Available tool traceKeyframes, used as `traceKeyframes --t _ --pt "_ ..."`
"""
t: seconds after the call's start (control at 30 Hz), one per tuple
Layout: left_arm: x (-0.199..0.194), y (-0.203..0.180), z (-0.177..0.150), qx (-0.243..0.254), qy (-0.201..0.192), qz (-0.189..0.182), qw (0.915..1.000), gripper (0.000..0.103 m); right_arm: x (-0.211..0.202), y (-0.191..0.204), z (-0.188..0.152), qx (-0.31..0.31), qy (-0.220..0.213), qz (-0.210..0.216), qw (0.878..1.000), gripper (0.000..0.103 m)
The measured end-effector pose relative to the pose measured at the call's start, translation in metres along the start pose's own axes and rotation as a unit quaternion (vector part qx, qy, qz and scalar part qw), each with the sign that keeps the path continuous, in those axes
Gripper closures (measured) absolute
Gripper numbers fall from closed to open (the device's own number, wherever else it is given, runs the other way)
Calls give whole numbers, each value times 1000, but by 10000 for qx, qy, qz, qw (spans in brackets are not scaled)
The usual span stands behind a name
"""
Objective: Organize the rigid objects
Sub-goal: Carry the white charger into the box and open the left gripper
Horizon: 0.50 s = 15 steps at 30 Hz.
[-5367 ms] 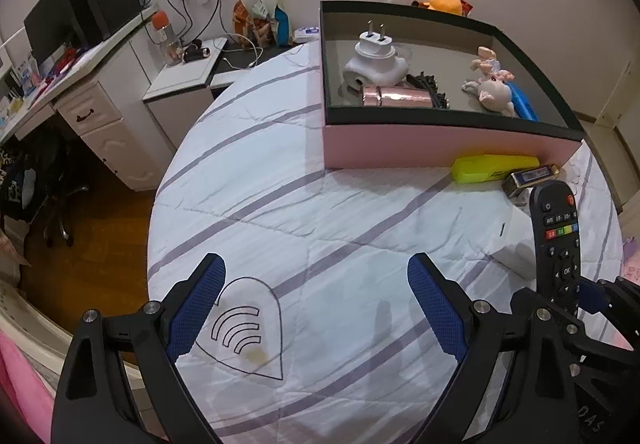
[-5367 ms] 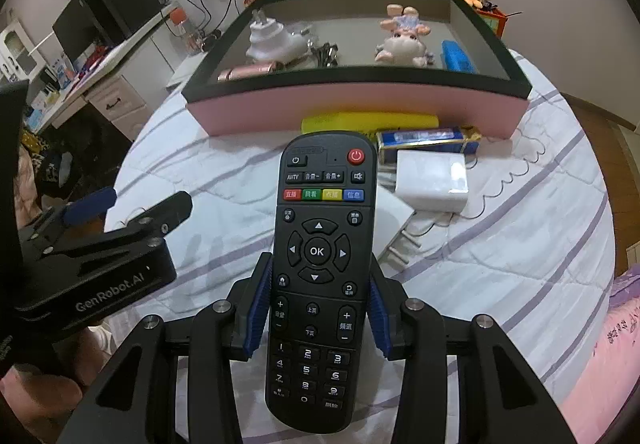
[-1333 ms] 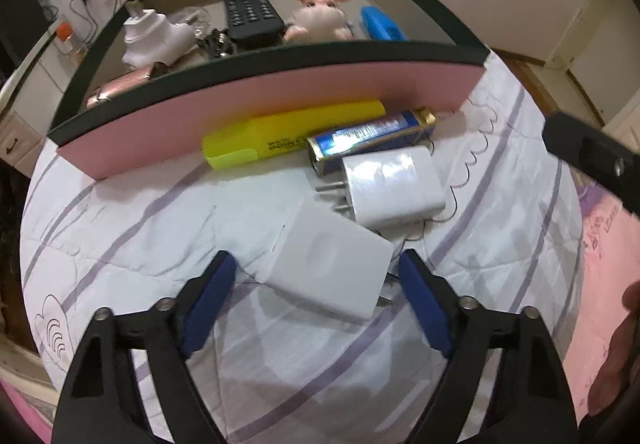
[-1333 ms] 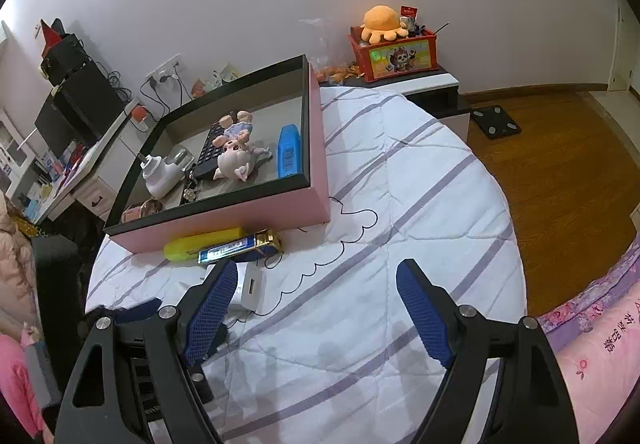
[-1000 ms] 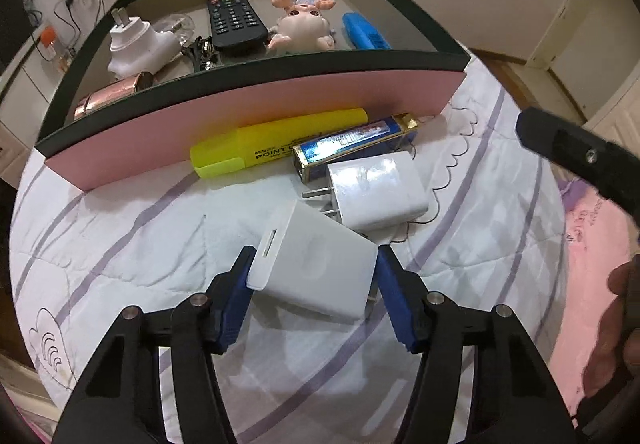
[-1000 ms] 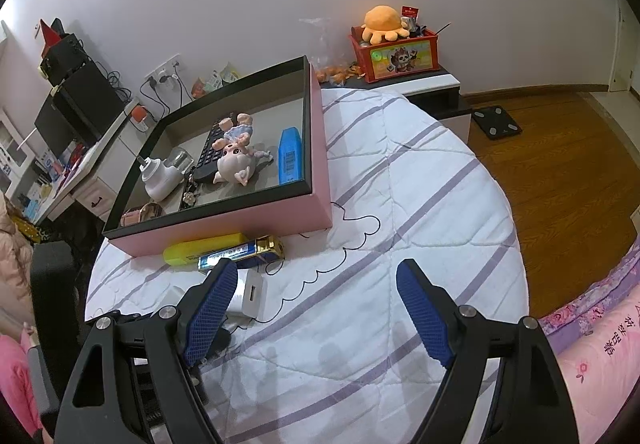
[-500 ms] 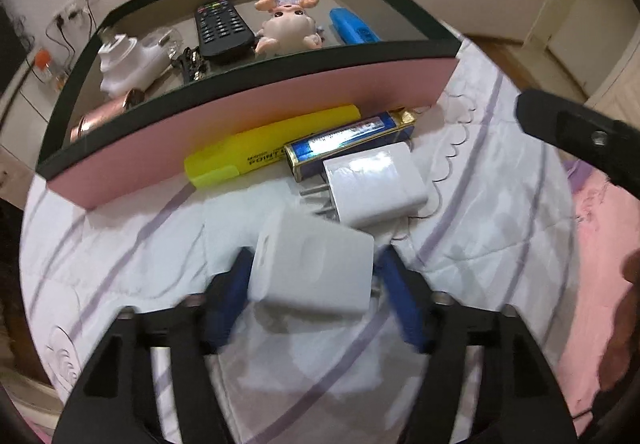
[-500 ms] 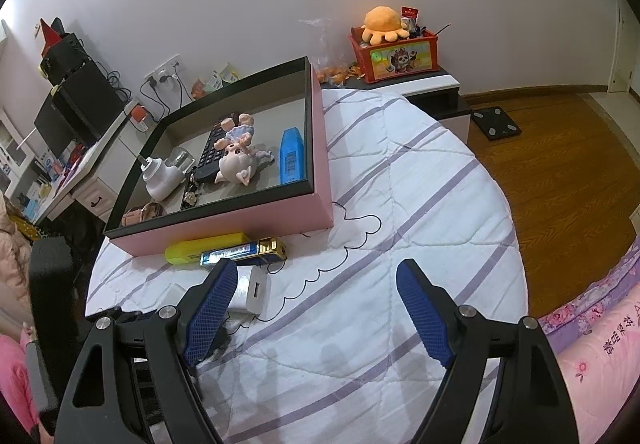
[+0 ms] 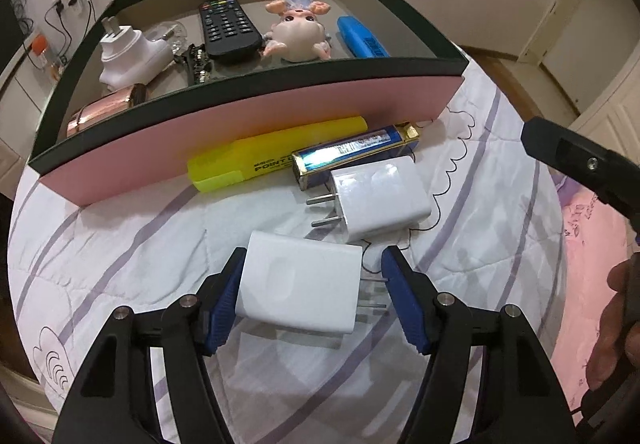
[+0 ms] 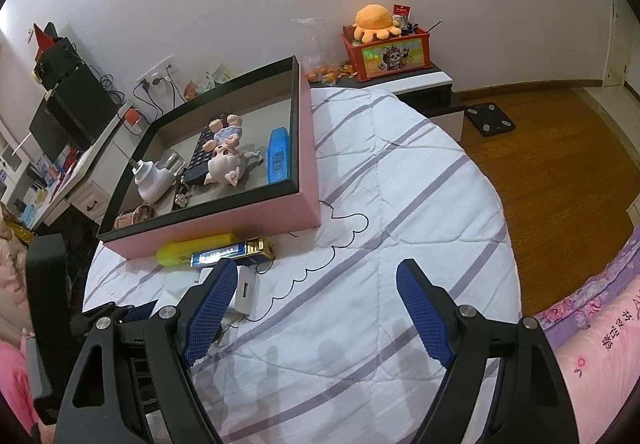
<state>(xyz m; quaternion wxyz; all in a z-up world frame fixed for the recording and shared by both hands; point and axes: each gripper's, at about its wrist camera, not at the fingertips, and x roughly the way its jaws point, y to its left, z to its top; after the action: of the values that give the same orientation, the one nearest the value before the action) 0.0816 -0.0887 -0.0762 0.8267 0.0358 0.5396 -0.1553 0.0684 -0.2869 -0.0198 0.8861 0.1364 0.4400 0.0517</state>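
A flat white charger point(image 9: 296, 288) lies on the striped bedspread between the jaws of my left gripper point(image 9: 312, 256), which are closing. The left pad touches its edge; the right pad stands clear beside the prongs. Just beyond lie a second white charger point(image 9: 380, 196), a blue-and-gold pack point(image 9: 352, 152) and a yellow highlighter point(image 9: 272, 156), against the pink box point(image 9: 248, 112). Inside the box are a black remote point(image 9: 228, 26), a pig figurine point(image 9: 298, 32), a blue case point(image 9: 360, 38) and a white plug point(image 9: 128, 52). My right gripper point(image 10: 316, 284) hangs open over bare bedspread, right of the chargers.
The round bed point(image 10: 420, 204) drops off to a wooden floor point(image 10: 560, 148) at the right. A nightstand with a red toy box point(image 10: 388, 52) stands behind it, a desk point(image 10: 80, 172) at the far left. A pink pillow point(image 10: 592, 356) lies near right.
The remote that my right gripper held now lies in the box. My left gripper's jaws widened around the flat charger, then narrowed again. The right gripper has kept still.
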Motion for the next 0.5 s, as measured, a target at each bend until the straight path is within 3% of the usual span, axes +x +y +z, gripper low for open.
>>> traceKeyframes --t 0.3,0.5 --pt "-31 0 2 55 -283 123 9995 35 0 6 1 -39 7 18 10000 20" --pt "-51 9 22 73 -502 219 9985 35 -2 8 4 -39 -40 16 10000 20"
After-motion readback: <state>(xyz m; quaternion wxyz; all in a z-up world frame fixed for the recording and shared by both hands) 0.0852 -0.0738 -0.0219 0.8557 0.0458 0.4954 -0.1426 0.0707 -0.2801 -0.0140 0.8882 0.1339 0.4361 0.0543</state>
